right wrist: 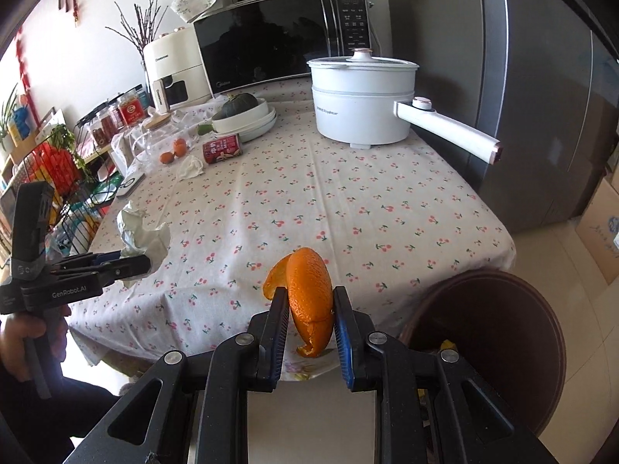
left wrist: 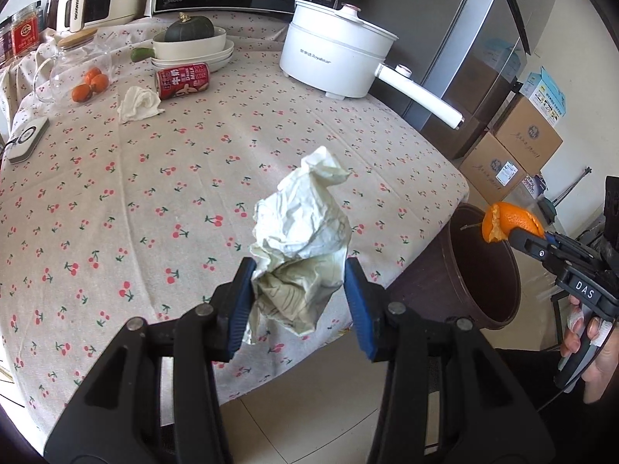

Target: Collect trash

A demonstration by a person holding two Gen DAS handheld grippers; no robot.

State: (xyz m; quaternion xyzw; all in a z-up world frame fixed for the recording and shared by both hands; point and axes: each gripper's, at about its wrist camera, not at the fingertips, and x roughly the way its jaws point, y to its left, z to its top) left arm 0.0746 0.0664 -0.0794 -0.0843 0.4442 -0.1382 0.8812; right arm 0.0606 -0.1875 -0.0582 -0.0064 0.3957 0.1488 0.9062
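My left gripper (left wrist: 300,282) is shut on a crumpled white paper wad (left wrist: 301,239), held above the table's front edge; it also shows in the right wrist view (right wrist: 143,232). My right gripper (right wrist: 311,321) is shut on an orange peel (right wrist: 309,290), held over the rim of the brown trash bin (right wrist: 503,332). In the left wrist view the peel (left wrist: 510,224) hangs above the bin (left wrist: 483,270). A second crumpled tissue (left wrist: 139,102) and a red drink can (left wrist: 182,80) lie on the cherry-print tablecloth (left wrist: 193,193).
A white electric pot (left wrist: 336,58) with a long handle stands at the back right. Stacked white bowls with a green squash (left wrist: 191,40), small oranges (left wrist: 89,85), a glass jar, a microwave (right wrist: 278,46) and a fridge (right wrist: 541,96) are around. Cardboard boxes (left wrist: 514,150) sit on the floor.
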